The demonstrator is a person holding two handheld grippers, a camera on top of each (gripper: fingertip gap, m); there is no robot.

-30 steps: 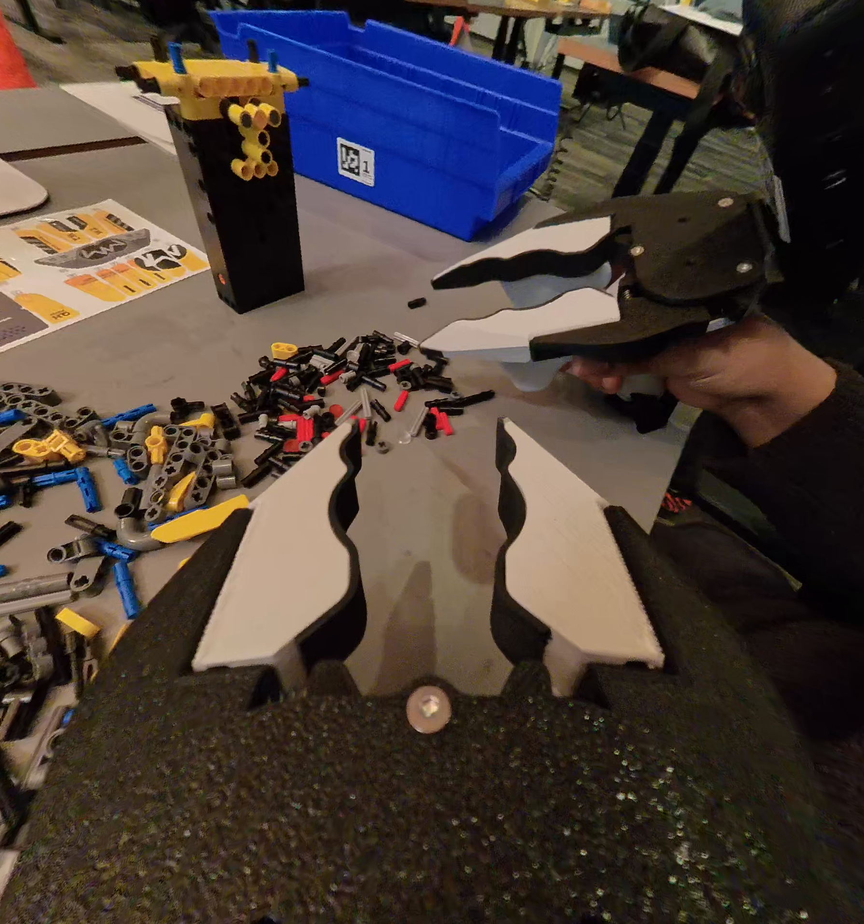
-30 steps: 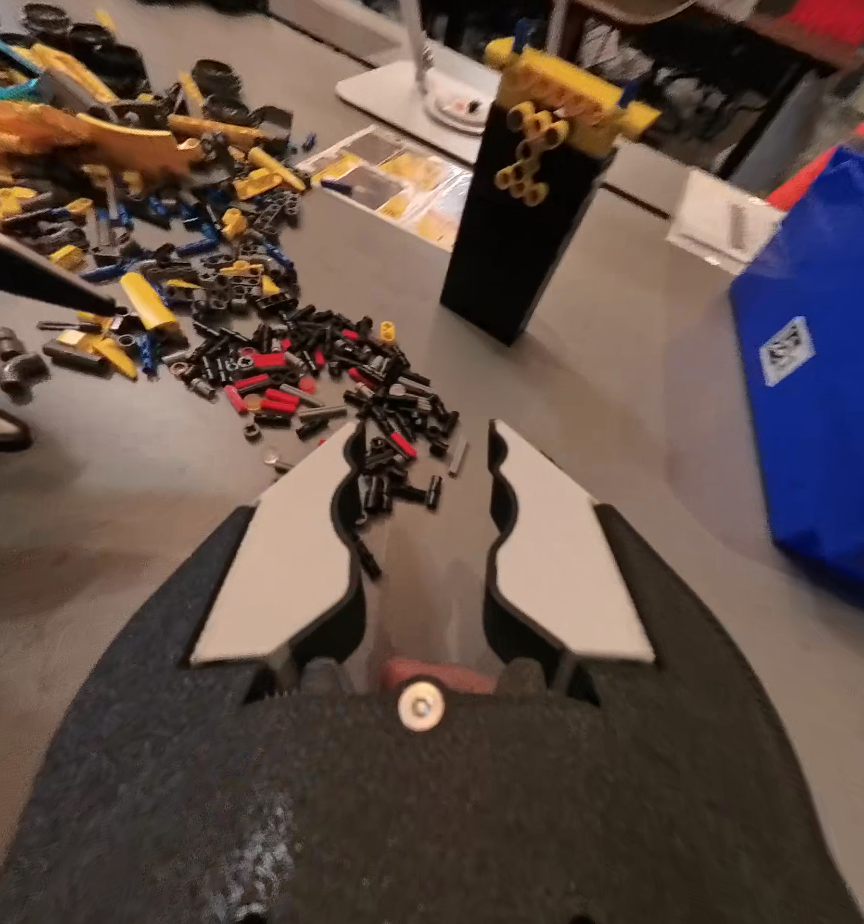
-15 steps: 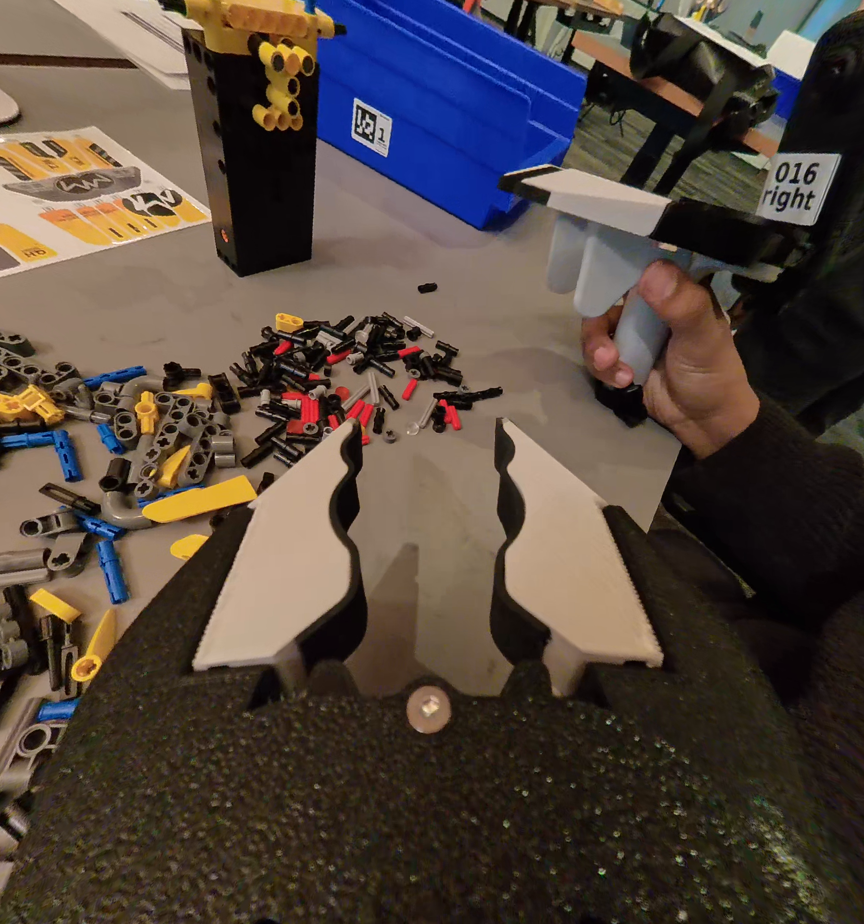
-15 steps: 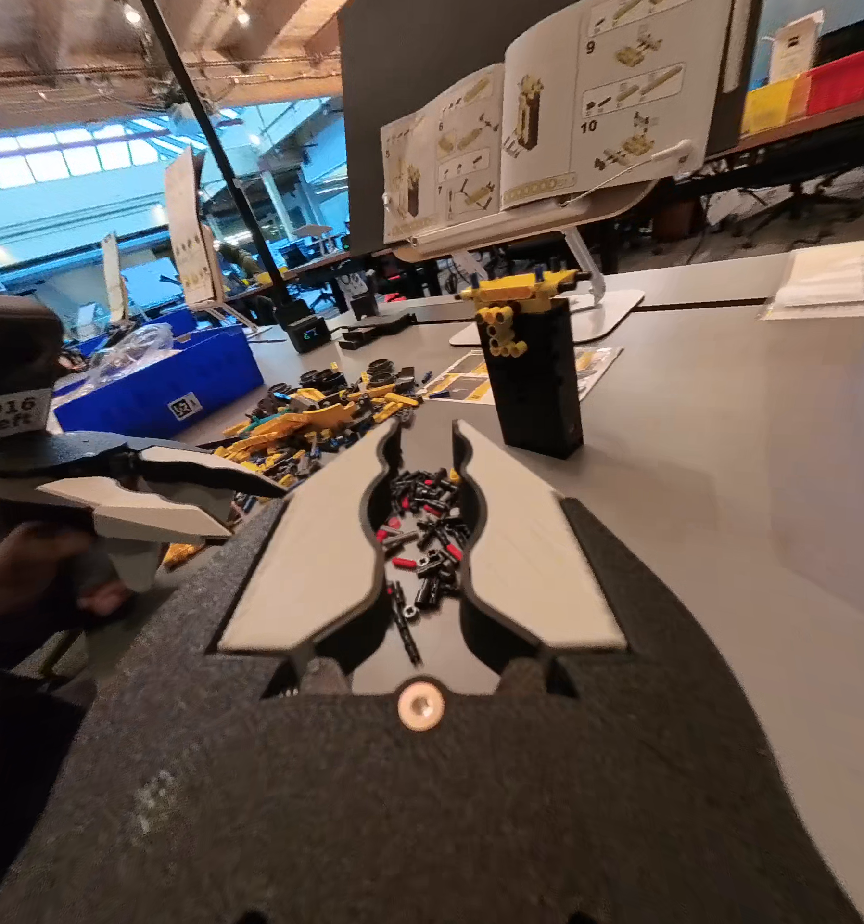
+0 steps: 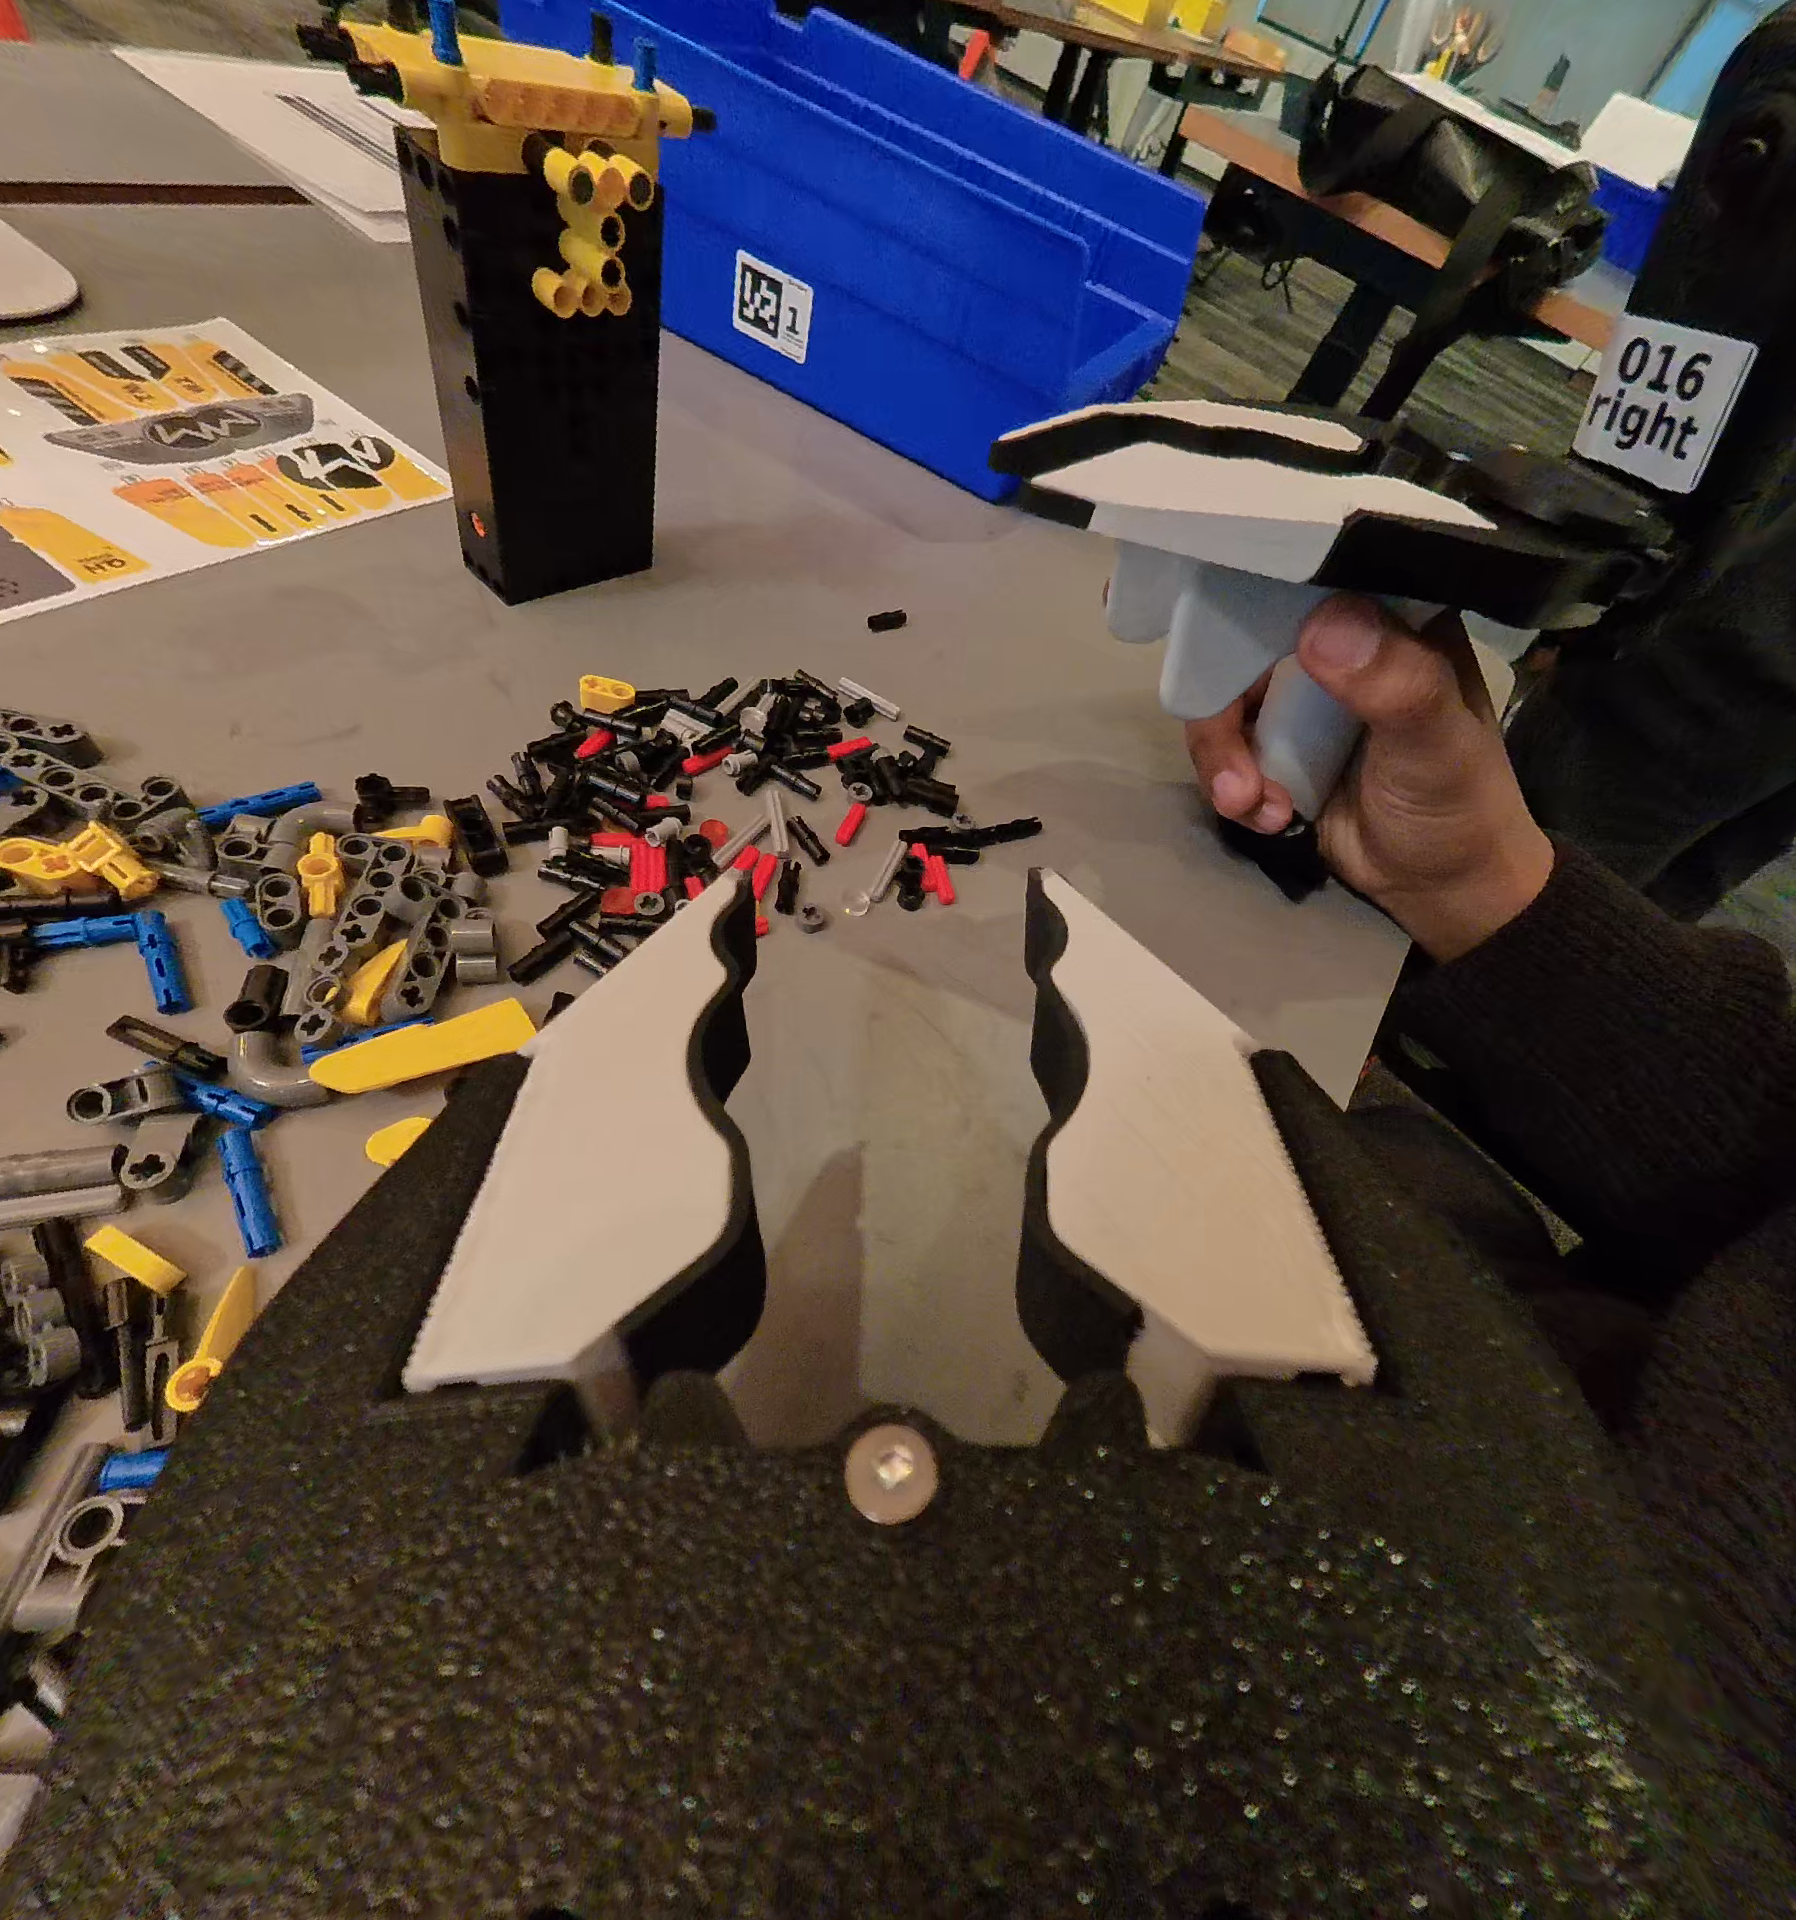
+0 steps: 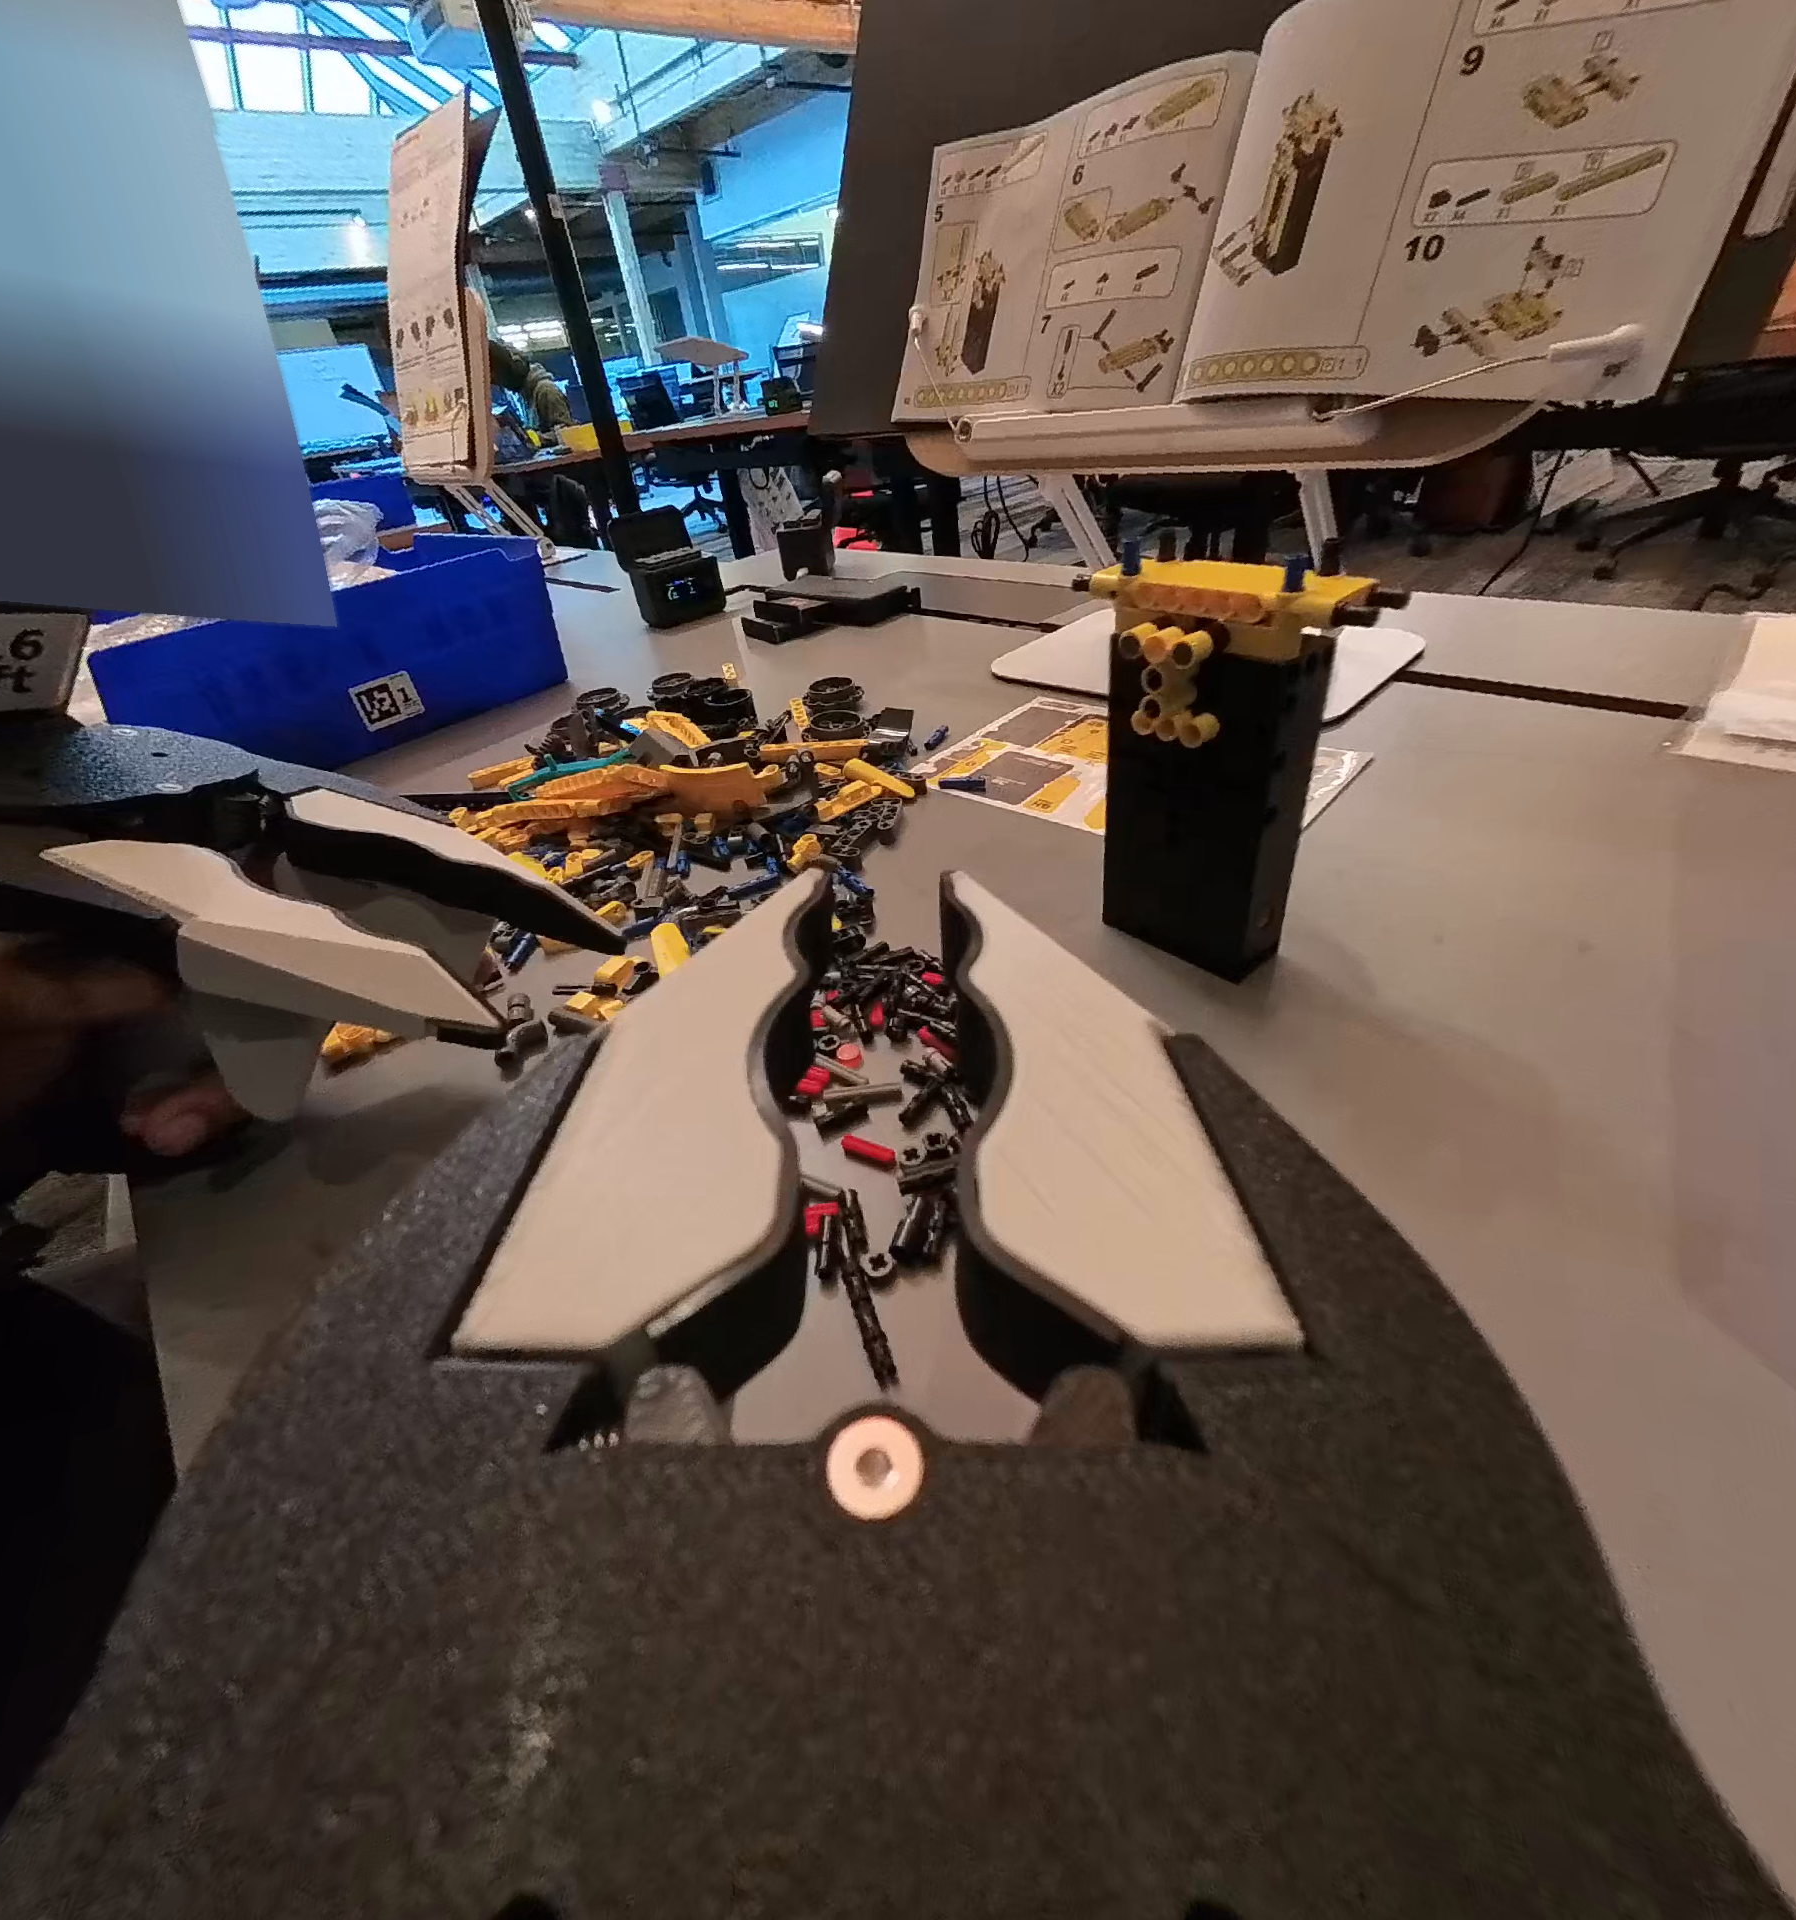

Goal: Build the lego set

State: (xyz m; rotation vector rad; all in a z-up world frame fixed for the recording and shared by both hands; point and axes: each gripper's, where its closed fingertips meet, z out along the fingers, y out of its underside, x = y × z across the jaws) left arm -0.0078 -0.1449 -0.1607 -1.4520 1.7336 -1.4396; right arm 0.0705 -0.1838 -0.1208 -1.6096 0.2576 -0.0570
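Left gripper (image 5: 883, 894): held apart, empty, above the grey surface (image 5: 873, 582).
Right gripper (image 6: 883, 883): parted, nothing gripped.
Small pins (image 6: 878, 1049): scattered just ahead of both grippers.
Black tower (image 6: 1200, 790): stood upright, farther ahead.

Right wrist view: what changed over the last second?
The right gripper lifted away from the pile of small black and red pins, tilted up toward level and narrowed its gap, holding nothing. The left gripper remains open and empty; the black tower with yellow top stands unmoved.
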